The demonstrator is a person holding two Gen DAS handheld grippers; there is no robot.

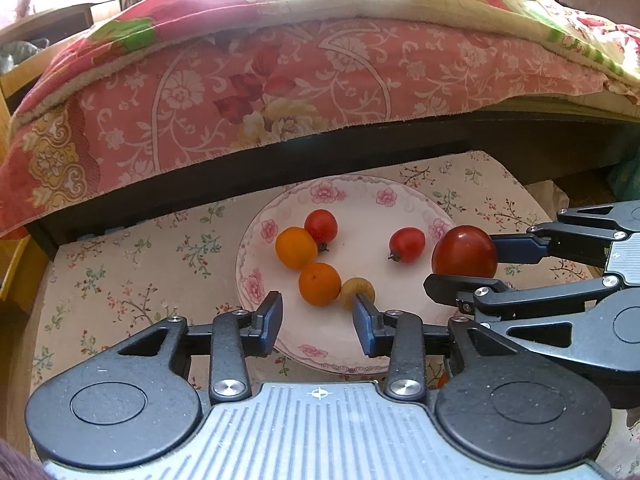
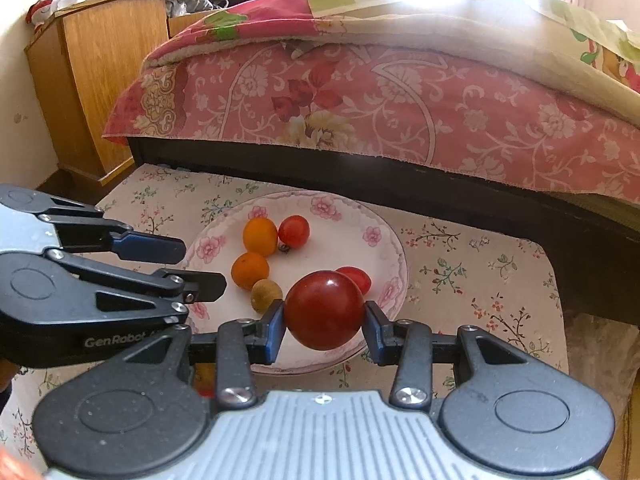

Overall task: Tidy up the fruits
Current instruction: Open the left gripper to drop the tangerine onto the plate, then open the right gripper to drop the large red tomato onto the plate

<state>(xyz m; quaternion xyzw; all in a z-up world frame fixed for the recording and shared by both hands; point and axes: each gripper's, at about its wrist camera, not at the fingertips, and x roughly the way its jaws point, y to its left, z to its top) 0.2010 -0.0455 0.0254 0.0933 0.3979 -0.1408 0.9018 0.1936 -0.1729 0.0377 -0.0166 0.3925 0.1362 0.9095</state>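
- Floral-cloth table (image 2: 460, 264) beside bed.
- Right gripper (image 2: 325, 326) clamps large dark-red round tomato (image 2: 324, 310) over flowered white plate (image 2: 384, 216).
- Left gripper (image 1: 318, 320) spread, nothing held.

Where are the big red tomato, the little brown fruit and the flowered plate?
big red tomato (image 2: 324, 310): right wrist view, centre of its skin.
little brown fruit (image 2: 266, 295): right wrist view, its middle.
flowered plate (image 1: 362, 200): left wrist view, bare far rim.

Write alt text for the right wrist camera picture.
The right tool grips a large red tomato above the near edge of a floral plate holding two orange fruits, two small red tomatoes and a brownish fruit. The open left tool reaches in from the left; a bed stands behind.
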